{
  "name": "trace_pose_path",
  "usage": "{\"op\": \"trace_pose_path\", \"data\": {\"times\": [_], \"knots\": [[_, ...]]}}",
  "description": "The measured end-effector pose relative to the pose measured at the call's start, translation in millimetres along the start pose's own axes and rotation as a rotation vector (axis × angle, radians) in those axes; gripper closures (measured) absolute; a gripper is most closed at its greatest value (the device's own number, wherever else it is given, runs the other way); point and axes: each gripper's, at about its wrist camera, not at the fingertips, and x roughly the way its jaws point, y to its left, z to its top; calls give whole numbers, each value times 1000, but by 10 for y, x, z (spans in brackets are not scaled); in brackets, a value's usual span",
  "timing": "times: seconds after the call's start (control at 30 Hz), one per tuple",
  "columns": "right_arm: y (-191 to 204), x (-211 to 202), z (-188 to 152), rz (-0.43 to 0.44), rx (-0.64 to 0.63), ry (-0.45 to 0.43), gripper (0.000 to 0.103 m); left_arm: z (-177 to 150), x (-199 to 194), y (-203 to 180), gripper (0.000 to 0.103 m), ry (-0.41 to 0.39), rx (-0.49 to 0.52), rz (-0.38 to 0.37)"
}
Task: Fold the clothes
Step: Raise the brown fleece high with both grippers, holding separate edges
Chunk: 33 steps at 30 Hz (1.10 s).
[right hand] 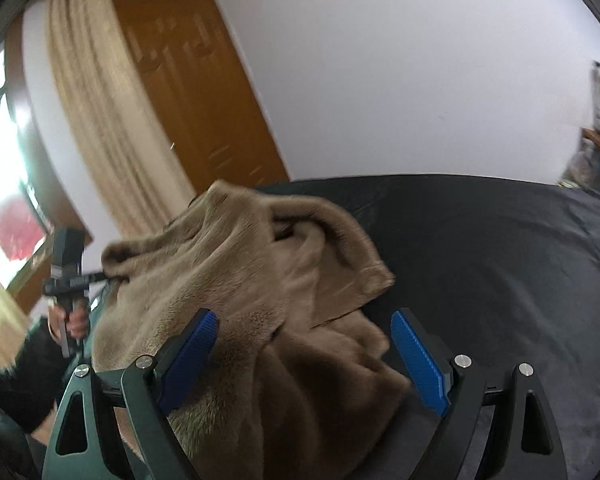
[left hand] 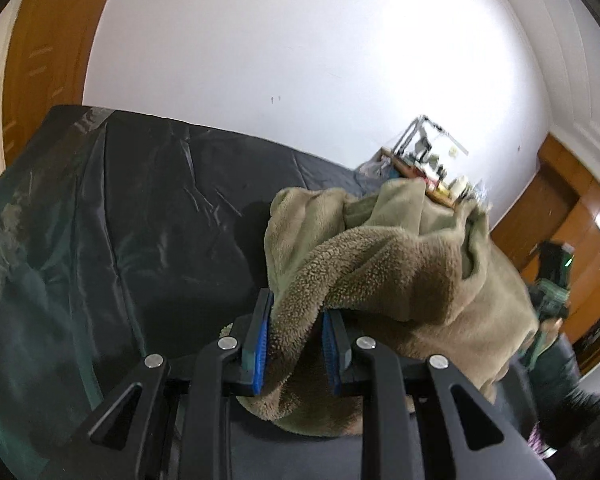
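Two blue pads [left hand: 260,340] of the left gripper [left hand: 296,340] pinch a fold of the tan fleece garment [left hand: 400,280], which bunches up and away toward the right over the dark sheet [left hand: 140,200]. Right gripper [right hand: 304,356] stands wide open astride the crumpled fleece; beyond, a wooden door [right hand: 196,88] and curtain [right hand: 96,112]

Black sheet [right hand: 500,248], wooden door [right hand: 192,92], beige curtain [right hand: 96,112] (by a window), cluttered shelf [left hand: 424,168]

Olive-tan fleece garment [left hand: 400,276]; black sheet [left hand: 160,200]; blue pads [right hand: 420,364]; orange-brown door [right hand: 196,92]; white wall [left hand: 300,60].
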Motion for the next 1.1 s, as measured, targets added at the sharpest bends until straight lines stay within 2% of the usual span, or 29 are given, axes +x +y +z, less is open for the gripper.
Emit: {"op": "trace_pose_path", "data": {"times": [0.13,0.2,0.33,0.5,0.53,0.57,0.6,0.63,0.67,0.83,0.97,1.1], "knots": [[100,339,-9,79,-20,69,13,37,-109,200,77,-53,-129,-43],[216,448,-42,123,-49,97,13,18,-106,272,77,-48,-161,-38],[583,459,-157,187,-189,111,13,-23,19,283,77,-20,-170,-23],[832,389,-204,230,-246,106,14,-49,51,272,77,-22,-166,-20],[866,380,-209,225,-257,100,17,-49,58,268,77,-20,-164,-19],[901,377,-212,214,-268,93,28,-50,61,266,77,-19,-163,-17],[934,378,-209,198,-278,87,36,-53,51,262,77,-20,-163,-15],[967,381,-205,180,-286,82,54,-58,32,258,77,-22,-163,-14],[997,386,-197,157,-294,78,64,-60,11,257,77,-26,-165,-12],[1136,261,-169,24,-284,22,80,-53,-181,206,77,-65,-170,3],[1132,-294,-36,-209,-243,-168,84,-6,-457,-4,77,-129,-122,-2],[1266,-890,85,-446,-231,-370,85,74,-824,-399,77,-231,-51,-88]]}}
